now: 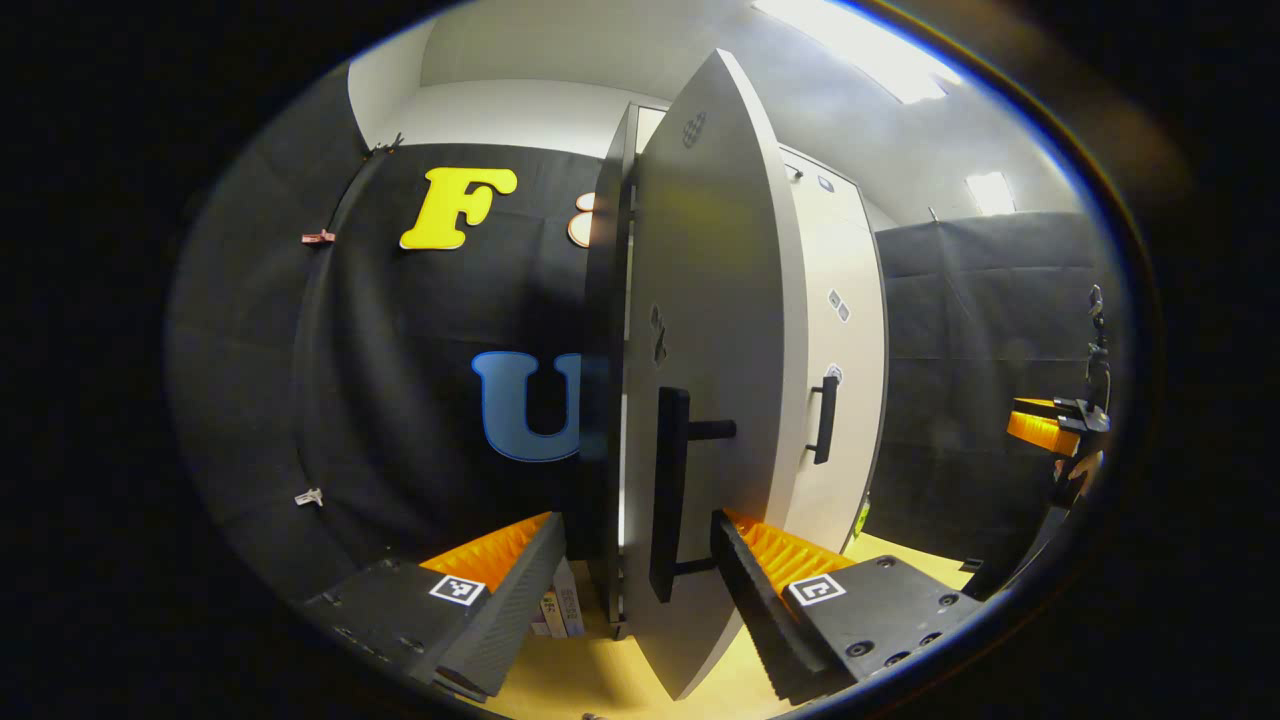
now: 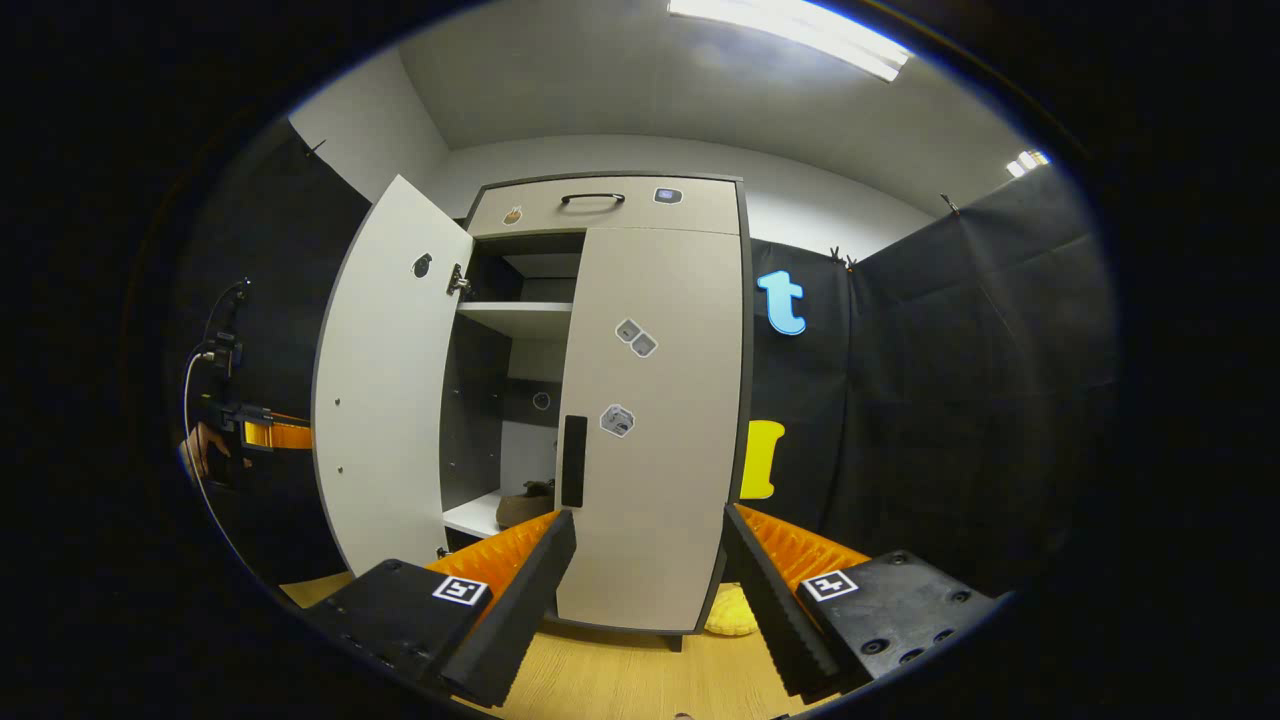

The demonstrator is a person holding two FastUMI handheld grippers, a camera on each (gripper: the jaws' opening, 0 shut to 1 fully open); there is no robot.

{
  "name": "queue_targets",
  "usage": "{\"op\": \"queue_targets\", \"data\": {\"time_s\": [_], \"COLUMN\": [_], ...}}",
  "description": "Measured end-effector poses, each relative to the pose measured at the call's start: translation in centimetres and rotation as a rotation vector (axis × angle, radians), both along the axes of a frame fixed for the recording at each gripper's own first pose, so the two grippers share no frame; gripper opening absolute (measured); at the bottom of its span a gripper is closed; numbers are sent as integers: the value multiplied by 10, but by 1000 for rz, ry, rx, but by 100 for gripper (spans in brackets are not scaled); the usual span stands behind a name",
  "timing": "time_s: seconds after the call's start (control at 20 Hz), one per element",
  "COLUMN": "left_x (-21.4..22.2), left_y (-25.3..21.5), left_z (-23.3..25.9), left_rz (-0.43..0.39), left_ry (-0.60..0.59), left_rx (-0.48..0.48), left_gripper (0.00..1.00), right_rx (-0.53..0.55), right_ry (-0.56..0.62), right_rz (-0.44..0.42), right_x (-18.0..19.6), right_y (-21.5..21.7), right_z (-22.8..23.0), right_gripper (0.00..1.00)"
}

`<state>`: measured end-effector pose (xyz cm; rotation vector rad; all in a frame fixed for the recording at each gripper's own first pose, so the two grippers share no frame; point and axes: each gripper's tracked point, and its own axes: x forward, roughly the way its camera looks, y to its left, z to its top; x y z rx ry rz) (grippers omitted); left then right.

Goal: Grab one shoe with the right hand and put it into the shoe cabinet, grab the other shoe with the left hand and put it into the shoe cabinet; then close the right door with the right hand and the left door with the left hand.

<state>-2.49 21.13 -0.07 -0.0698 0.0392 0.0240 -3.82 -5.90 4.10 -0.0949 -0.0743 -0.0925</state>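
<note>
Cabinet (image 2: 610,400) stands with its right door (image 2: 650,420) shut and left door (image 1: 715,400) ajar; a shoe (image 2: 525,505) sits inside. Stiff, light panel, probably best pushed near its black handle (image 1: 672,495), which lies between the left gripper (image 1: 640,570)'s parted jaws. Right gripper (image 2: 650,570) also gapes, empty.

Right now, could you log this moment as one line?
right door closed | left door open | left gripper open at handle | shoe inside

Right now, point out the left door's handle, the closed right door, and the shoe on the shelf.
left door handle (image 1: 668,495), left gripper view, on its vertical bar.
right door (image 2: 650,480), right gripper view, on its lower panel.
shoe (image 2: 525,505), right gripper view, on its side.
</note>
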Motion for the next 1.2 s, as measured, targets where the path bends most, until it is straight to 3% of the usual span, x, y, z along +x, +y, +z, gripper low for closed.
{"op": "queue_targets", "data": {"time_s": [0.25,0.65,0.8,0.85,1.0,1.2], "left_x": [20,70,96,106,137,171], "left_y": [-42,-89,-111,-120,-141,-152], "left_z": [3,13,15,15,11,12], "left_rz": [-78,-117,-107,-107,-94,-74], "left_ry": [-5,-33,-41,-45,-43,-56], "left_rx": [9,11,44,53,82,51], "left_gripper": [93,93,89,94,94,96], "right_rx": [38,52,41,43,49,63], "right_ry": [14,41,39,39,51,67], "right_rz": [-18,-7,-3,-2,1,2], "right_x": [-3,0,2,2,6,5], "right_y": [-18,-42,-52,-56,-68,-85], "right_z": [-5,-15,-14,-14,-18,-26], "right_gripper": [98,98,98,98,98,98]}}
